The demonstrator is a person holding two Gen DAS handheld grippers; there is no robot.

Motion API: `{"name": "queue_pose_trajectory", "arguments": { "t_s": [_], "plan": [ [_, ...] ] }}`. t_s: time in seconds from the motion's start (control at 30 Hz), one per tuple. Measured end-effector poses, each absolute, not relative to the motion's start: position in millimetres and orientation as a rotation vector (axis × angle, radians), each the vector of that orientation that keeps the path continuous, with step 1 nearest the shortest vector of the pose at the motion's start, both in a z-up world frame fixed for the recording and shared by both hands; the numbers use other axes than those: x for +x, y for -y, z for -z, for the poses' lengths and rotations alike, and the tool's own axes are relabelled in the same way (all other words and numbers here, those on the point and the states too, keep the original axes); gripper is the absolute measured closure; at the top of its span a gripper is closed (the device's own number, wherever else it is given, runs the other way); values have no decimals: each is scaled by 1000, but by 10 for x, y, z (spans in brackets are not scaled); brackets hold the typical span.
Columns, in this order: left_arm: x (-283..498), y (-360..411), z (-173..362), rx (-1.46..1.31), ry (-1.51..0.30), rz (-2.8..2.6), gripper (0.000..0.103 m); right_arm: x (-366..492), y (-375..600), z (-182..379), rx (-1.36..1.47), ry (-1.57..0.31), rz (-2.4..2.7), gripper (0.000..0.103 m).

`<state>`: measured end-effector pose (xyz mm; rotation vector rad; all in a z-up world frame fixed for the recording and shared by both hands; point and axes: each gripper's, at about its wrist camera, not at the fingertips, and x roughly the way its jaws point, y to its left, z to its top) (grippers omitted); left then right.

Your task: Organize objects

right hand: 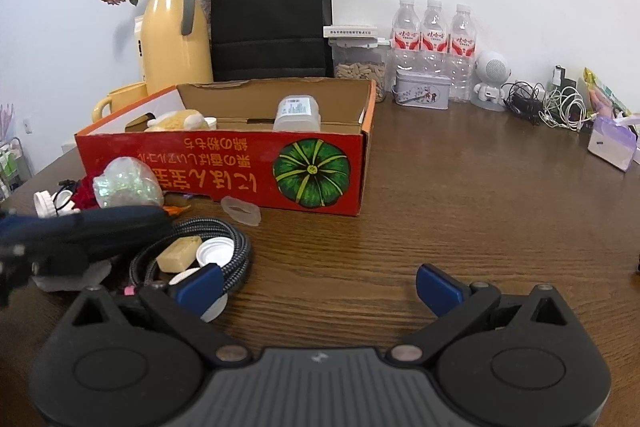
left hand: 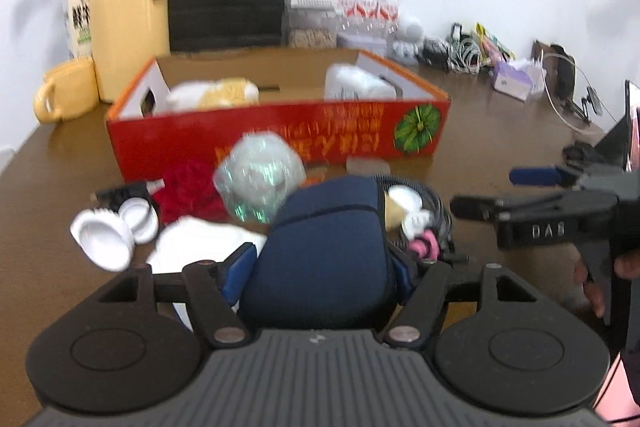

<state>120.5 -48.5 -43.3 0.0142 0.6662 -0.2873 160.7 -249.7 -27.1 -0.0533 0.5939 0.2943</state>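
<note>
Done: bottle [right hand: 297,113] and sponge [right hand: 176,120] lie in red box [right hand: 224,167] | Now: left tongs [left hand: 316,267] grasp blue case [left hand: 324,247] above the pile, right tongs [right hand: 318,287] released | Left: cable [right hand: 236,247], caps, bag on bench [right hand: 460,207].

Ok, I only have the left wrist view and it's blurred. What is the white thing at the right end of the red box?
Observer: A translucent plastic bottle with a white label, sitting inside the red box.
Operator: And is the right hand-held gripper carrying anything?
Observer: No, its jaws are open and empty, over bare table.
Operator: What's inside the braided cable coil?
Observer: A tan, soap-like block and a white cap lie inside it.
</note>
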Motion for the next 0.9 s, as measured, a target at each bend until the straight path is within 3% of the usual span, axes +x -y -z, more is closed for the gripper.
{"name": "queue_pose_trajectory", "arguments": {
  "t_s": [0.2, 0.33, 0.37, 0.4, 0.5, 0.9],
  "plan": [
    [1346, 472, 451, -48, -702, 324, 20, 1622, 2502, 278, -53, -600, -284, 0],
    [1487, 491, 492, -74, -744, 301, 20, 1639, 2502, 292, -51, -615, -279, 0],
    [1489, 499, 498, -73, -743, 300, 21, 1638, 2503, 292, -50, -614, -279, 0],
    [1478, 510, 492, -70, -738, 303, 33, 1636, 2506, 290, -48, -613, -279, 0],
    [1430, 516, 459, -71, -720, 303, 39, 1637, 2513, 291, -41, -614, -277, 0],
    [1059, 345, 177, -81, -589, 281, 40, 1637, 2510, 293, -37, -604, -281, 0]
  ]
}}
